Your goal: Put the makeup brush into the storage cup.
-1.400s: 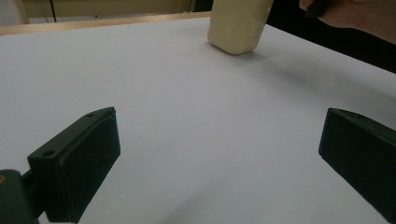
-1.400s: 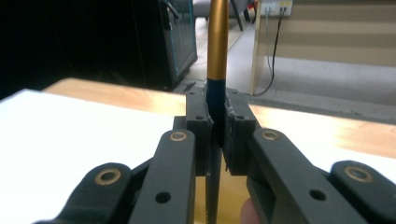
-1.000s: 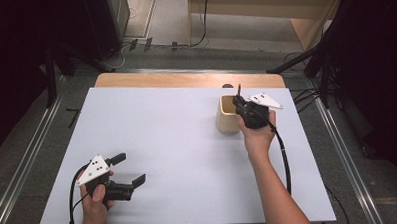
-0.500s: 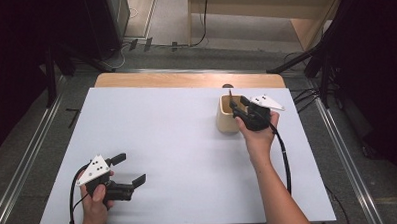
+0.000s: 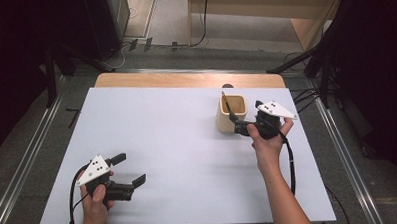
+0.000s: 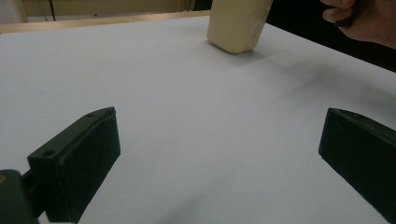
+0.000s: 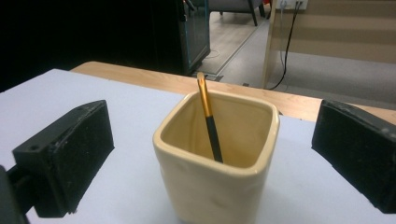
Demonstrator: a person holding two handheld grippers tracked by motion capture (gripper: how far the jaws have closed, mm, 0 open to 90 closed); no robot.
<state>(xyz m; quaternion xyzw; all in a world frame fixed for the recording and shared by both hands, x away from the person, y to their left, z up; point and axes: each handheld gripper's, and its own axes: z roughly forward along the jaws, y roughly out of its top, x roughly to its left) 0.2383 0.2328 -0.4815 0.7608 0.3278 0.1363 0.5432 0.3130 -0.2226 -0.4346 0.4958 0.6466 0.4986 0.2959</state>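
Where table (image 5: 152,123) lies bare, open room.

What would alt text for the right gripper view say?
A cream square ceramic cup stands on a white table, a black-and-gold pen leaning inside it. The right gripper has its black jaws open on either side, apart from the cup.

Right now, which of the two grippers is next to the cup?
The right gripper: its open jaws stand beside the cream cup holding a pen. The left gripper rests far away, near the table's front edge.
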